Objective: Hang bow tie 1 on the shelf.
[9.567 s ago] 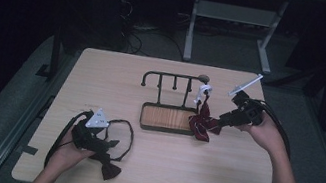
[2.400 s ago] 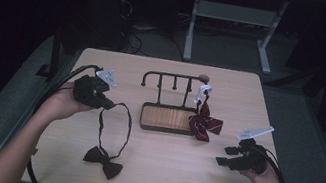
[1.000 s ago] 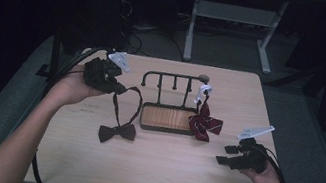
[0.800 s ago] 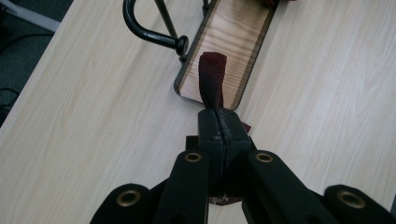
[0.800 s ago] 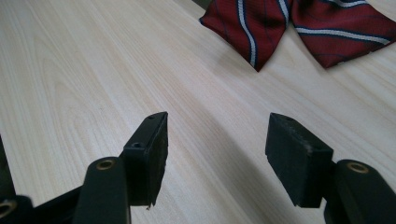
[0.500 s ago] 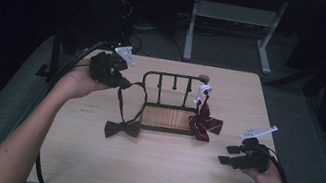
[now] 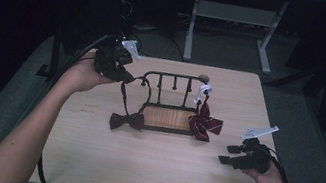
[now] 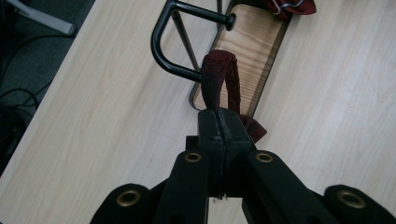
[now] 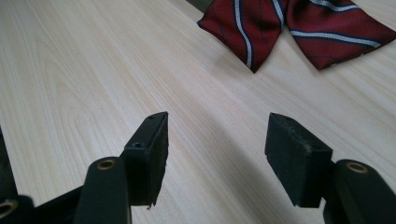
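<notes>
Left gripper [image 7: 125,76] clamped on dark bow tie's strap [image 8: 219,77], loop just left of the rack's [image 7: 169,104] left-end hook [image 8: 187,46], bow dangling to tabletop [image 7: 148,165]; right gripper [image 7: 229,154] parked open, near right.

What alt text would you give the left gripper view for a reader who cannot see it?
The left gripper, jaws shut, pinches the dark red strap of a bow tie, looped up above a light wooden table. Just beyond stands a black metal rack with a wooden base, a striped red bow tie at its far end.
</notes>
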Demonstrator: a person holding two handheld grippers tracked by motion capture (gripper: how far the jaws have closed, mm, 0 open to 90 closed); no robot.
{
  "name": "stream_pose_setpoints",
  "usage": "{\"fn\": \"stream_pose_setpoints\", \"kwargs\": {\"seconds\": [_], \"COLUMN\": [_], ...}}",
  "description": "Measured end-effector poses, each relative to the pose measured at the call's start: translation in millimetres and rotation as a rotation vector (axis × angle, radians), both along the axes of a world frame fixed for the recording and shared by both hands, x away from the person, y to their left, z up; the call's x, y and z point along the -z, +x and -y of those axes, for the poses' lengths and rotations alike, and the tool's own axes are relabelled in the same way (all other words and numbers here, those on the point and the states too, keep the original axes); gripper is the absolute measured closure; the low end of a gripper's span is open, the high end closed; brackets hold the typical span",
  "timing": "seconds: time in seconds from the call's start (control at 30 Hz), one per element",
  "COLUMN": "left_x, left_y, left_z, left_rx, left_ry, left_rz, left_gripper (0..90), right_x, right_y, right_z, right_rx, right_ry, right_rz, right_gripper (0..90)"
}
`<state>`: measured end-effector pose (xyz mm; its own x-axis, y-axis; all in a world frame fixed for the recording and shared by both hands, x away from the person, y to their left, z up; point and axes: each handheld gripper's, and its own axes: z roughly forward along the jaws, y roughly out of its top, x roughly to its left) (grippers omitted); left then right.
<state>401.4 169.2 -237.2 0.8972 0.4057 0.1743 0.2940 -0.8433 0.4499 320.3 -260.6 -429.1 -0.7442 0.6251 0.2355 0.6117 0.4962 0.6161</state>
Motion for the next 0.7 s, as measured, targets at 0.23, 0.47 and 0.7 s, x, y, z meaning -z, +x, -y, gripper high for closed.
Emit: {"fn": "stream_pose_setpoints", "kwargs": {"seconds": [0.23, 0.47, 0.7], "left_x": [-3.6, -6.8, -5.3], "left_y": [7.6, 17.2, 28.5], "left_z": [2.9, 4.8, 1.6], "left_rx": [-0.021, -0.043, -0.082], "left_ry": [-0.004, 0.001, -0.002], "left_rz": [-0.007, -0.006, -0.014], "left_gripper": [89.5, 89.5, 89.5], "right_x": [-1.3, -2.6, -2.8], "right_y": [-0.5, -1.3, -1.9], "right_z": [0.8, 3.5, 3.8], "right_rx": [-0.004, 0.002, 0.000], "right_ry": [-0.001, 0.004, 0.004], "right_rz": [0.008, 0.015, 0.016], "right_gripper": [39.4, 39.6, 39.7]}}
